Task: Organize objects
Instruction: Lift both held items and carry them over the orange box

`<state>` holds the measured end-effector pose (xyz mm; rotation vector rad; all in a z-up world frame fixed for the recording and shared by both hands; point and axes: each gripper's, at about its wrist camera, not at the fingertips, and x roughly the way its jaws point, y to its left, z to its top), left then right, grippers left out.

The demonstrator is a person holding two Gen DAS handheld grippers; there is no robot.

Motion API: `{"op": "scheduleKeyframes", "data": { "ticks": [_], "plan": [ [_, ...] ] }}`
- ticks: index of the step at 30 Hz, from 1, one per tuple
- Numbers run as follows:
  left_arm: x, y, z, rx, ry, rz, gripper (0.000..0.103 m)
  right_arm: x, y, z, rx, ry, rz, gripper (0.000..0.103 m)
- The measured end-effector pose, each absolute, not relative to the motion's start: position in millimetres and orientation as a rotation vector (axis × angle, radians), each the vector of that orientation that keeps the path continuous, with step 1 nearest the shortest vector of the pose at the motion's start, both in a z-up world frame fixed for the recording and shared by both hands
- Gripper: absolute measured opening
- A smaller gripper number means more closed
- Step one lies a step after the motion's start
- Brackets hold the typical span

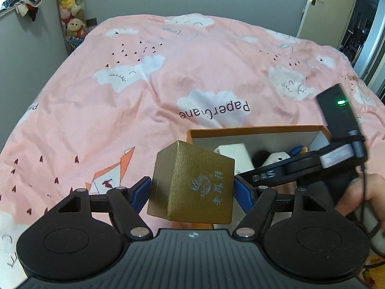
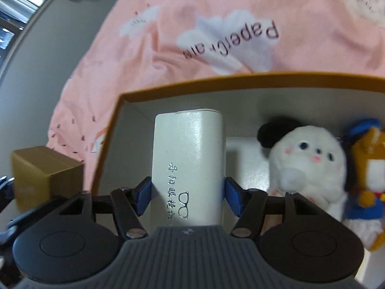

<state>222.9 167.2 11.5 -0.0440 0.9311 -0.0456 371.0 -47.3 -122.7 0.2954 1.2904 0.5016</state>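
Observation:
My left gripper [image 1: 192, 193] is shut on a gold cardboard box [image 1: 192, 183] with blue lettering and holds it tilted above the pink bedspread, just left of an open orange box [image 1: 259, 130]. That gold box [image 2: 43, 168] also shows at the left edge of the right wrist view. My right gripper [image 2: 187, 198] is shut on a white glasses case [image 2: 190, 154], its blue pads [image 2: 144, 198] pressed on both sides. The case reaches into the orange box [image 2: 216, 82] near its left wall. In the left wrist view the far end of the case [image 1: 234, 153] peeks from behind the gold box.
A white plush dog [image 2: 310, 161] and an orange plush with a blue hat [image 2: 368, 168] lie in the right part of the orange box. A hand [image 1: 361, 192] grips the right tool. The pink bedspread [image 1: 168, 84] spreads beyond; soft toys [image 1: 71, 12] hang at the far left wall.

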Motion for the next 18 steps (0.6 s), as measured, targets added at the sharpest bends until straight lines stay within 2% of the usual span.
{"op": "scheduleKeyframes", "data": {
  "ticks": [6, 13, 16, 18],
  "plan": [
    [232, 176, 11, -0.041, 0.939, -0.034, 0.084, 392, -25, -148, 0.339, 1.387, 0.512, 0.065],
    [235, 180, 7, -0.049, 0.953, -0.031, 0.084, 396, -15, -158, 0.344, 1.411, 0.537, 0.067],
    [234, 180, 8, -0.05, 0.955, -0.031, 0.084, 394, -21, -157, 0.362, 1.41, 0.557, 0.072],
    [233, 180, 9, -0.05, 0.955, -0.033, 0.084, 390, -26, -155, 0.378, 1.415, 0.58, 0.073]
  ]
}}
